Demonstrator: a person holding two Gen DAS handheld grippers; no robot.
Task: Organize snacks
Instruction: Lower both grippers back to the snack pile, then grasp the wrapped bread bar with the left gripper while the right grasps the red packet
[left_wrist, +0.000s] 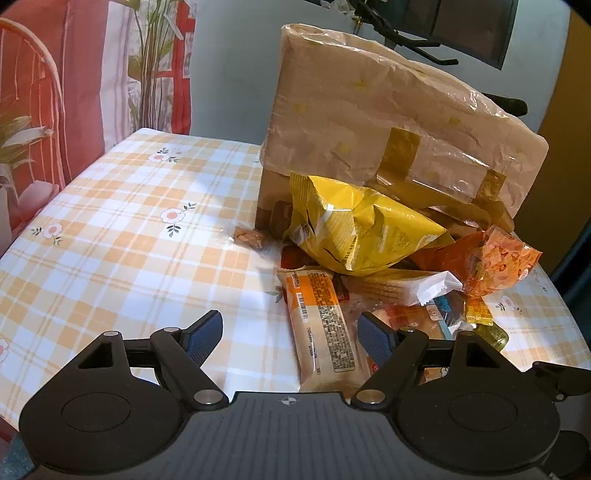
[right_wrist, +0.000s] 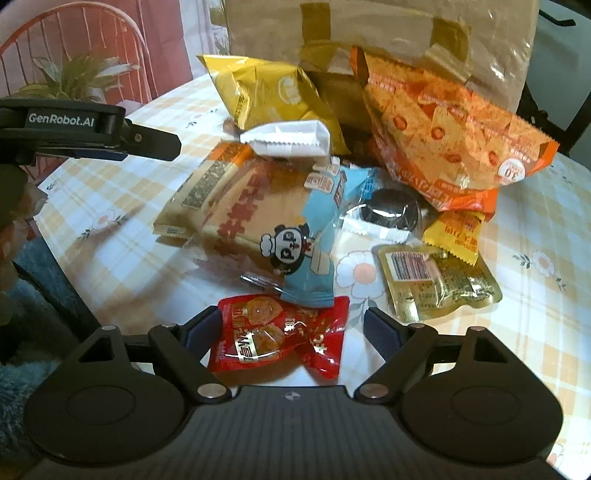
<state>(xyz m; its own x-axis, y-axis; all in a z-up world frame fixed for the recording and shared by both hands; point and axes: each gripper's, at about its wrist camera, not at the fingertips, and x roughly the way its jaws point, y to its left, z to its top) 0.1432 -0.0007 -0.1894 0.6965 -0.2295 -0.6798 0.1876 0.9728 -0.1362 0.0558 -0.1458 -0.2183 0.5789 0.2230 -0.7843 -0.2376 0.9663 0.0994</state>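
Observation:
A heap of snack packets lies on the checked tablecloth (left_wrist: 129, 240) in front of a beige tote bag (left_wrist: 388, 122). My left gripper (left_wrist: 290, 328) is open; a long beige bar packet (left_wrist: 321, 332) lies between its fingers, clear of the left pad. My right gripper (right_wrist: 291, 319) is open around a small red packet (right_wrist: 273, 336), with a gap at the right pad. Behind the red packet lie a panda-print packet (right_wrist: 280, 229), a gold packet (right_wrist: 436, 284), a yellow chip bag (right_wrist: 266, 96) and an orange bag (right_wrist: 450, 125).
A small brown wrapped snack (left_wrist: 249, 236) sits alone to the left of the tote bag. The left gripper's body (right_wrist: 92, 136) juts in at the left of the right wrist view. An orange wire chair (left_wrist: 29, 74) and a plant stand beyond the table's left edge.

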